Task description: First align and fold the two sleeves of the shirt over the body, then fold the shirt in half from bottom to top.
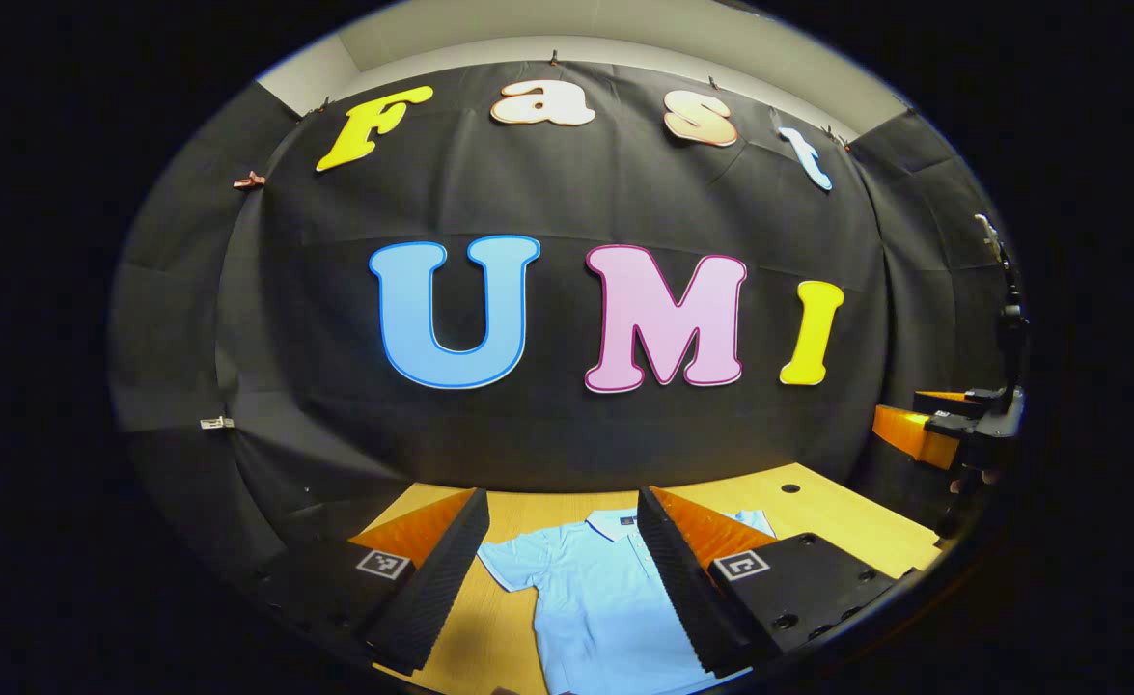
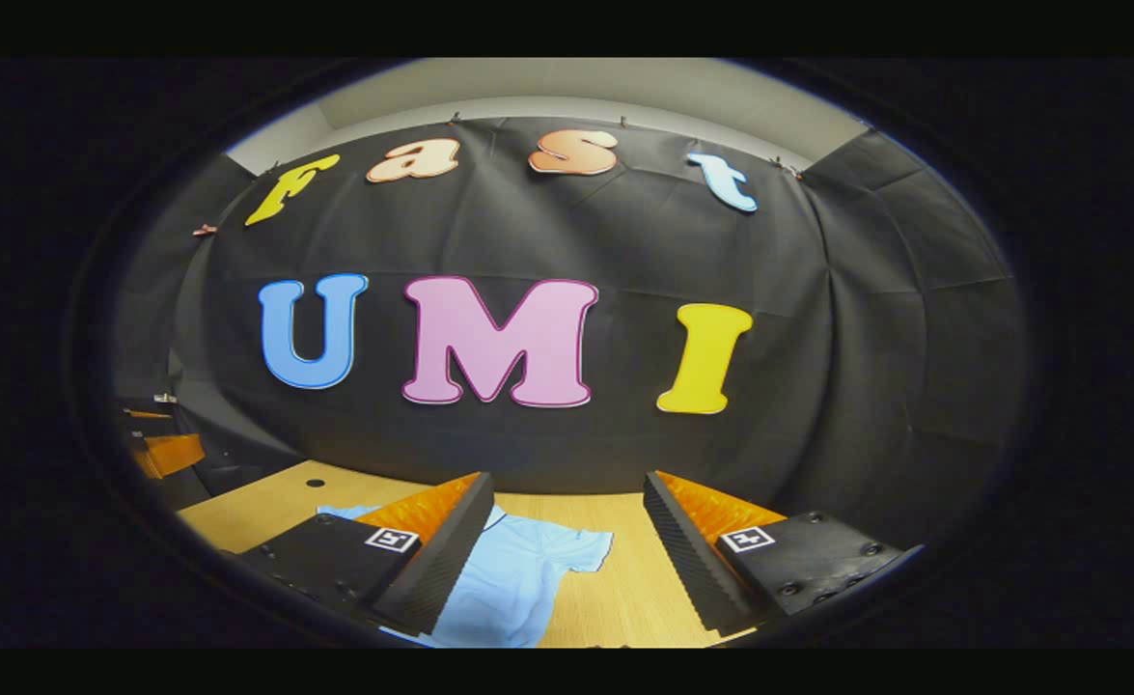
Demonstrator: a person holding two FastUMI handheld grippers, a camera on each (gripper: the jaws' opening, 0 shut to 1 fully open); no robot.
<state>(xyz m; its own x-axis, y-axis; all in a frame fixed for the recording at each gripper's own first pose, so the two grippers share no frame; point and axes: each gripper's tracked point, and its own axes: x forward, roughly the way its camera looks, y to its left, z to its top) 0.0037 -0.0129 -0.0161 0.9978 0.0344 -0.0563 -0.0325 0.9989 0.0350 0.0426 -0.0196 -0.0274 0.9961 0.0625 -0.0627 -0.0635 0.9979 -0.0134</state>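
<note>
The left gripper (image 1: 562, 569) hangs released over the shirt (image 1: 595, 598), lying flat and unfolded on the table (image 1: 817, 512). The right gripper (image 2: 567, 555), also spread apart, has a sleeve (image 2: 576, 552) at six o'clock. Best pinch each sleeve at its cuff, then fold inward evenly.

Both grippers — left gripper (image 1: 562, 579), right gripper (image 2: 567, 555) — fingers apart

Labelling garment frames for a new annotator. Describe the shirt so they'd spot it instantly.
Find the light wooden table in front of the black cloth wall. Lying flat on it, unfolded, is the shirt: pale blue, short-sleeved, with a collar and both sleeves spread out. It is the single piece of fabric on the table.
</note>
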